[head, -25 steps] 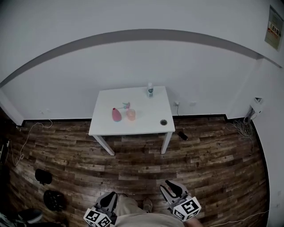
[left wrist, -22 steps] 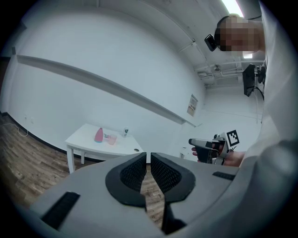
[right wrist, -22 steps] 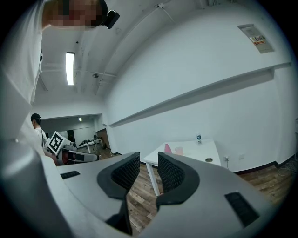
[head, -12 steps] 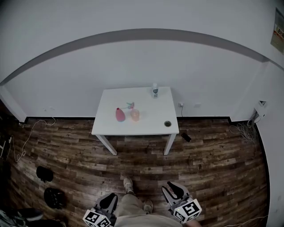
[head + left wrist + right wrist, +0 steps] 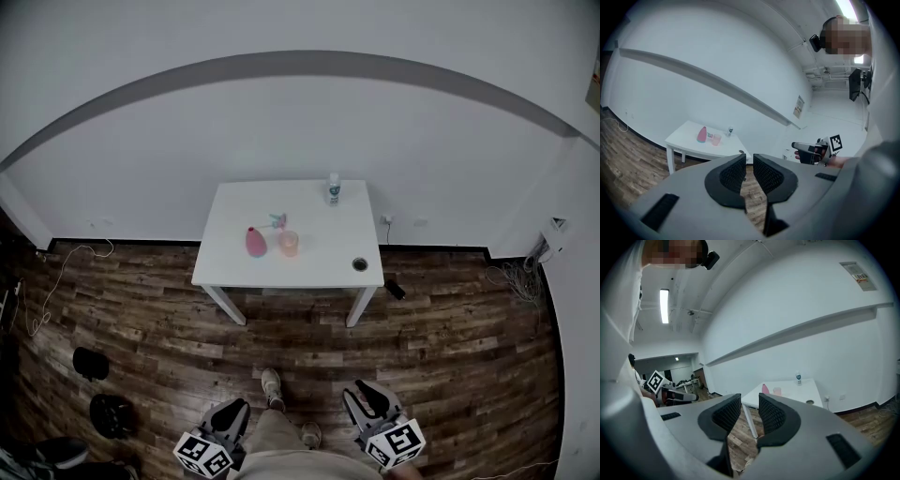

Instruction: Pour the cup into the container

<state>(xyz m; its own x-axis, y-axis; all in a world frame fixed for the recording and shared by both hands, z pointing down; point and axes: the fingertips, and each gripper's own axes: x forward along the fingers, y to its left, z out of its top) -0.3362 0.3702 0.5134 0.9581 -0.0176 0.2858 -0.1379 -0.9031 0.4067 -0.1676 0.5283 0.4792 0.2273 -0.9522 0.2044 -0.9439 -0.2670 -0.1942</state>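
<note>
Resting on the table, cup well apart from both jaws

No word or number can be read anywhere. A small paper notice high on the white wall has a red band and print too small to make out. The small white plastic bottle at the far edge of the white table wears a green label, illegible. The cubes of the left gripper and right gripper bear black-and-white square markers, patterns rather than letters.
</note>
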